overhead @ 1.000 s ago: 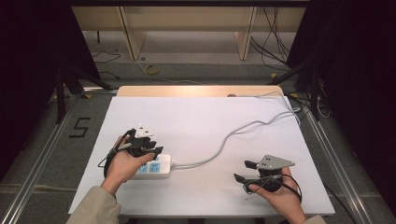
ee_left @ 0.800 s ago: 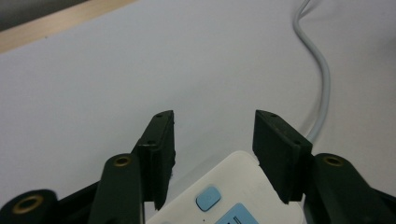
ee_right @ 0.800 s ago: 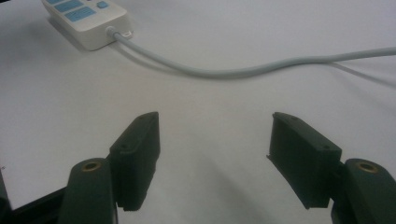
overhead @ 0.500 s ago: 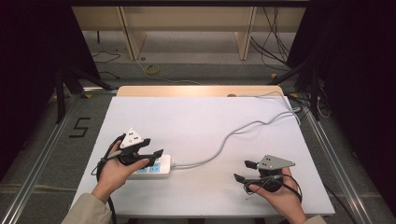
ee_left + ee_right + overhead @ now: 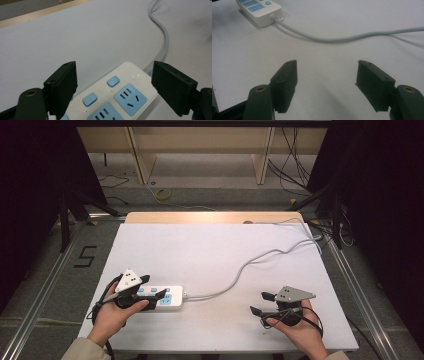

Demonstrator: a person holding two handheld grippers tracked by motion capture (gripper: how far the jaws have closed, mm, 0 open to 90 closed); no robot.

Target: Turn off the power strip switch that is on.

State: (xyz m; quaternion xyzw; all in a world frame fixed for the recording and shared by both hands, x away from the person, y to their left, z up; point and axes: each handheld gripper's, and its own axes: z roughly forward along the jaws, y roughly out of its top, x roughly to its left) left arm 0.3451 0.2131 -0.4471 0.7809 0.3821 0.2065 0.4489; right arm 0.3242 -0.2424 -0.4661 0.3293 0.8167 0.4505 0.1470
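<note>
From the high view, the white plastic power strip with pale blue sockets and buttons (image 5: 161,298) lies flat near the front left of the white-covered surface (image 5: 210,255). Its grey round cable (image 5: 245,270) snakes off to the right and back toward the far right corner. The left gripper (image 5: 152,287) sits right over the strip's left end, held in the person's left hand (image 5: 112,315), and its fingers have just been opening. The right gripper (image 5: 261,303) rests well apart from the strip near the front right, in the right hand (image 5: 295,330).

Left gripper view: the black fingers (image 5: 62,86) stand wide apart with the power strip (image 5: 117,95) between them, and they don't look like they're pressing on it, so nothing's gripped. You can see two sockets and a couple of blue buttons, and the cable (image 5: 163,35) curving away from the far end.

Right gripper view: the fingers (image 5: 285,82) are spread wide over bare surface (image 5: 327,65), nothing between them. The power strip (image 5: 259,10) is up in the top left corner, with the cable (image 5: 337,38) running across to the right.
</note>
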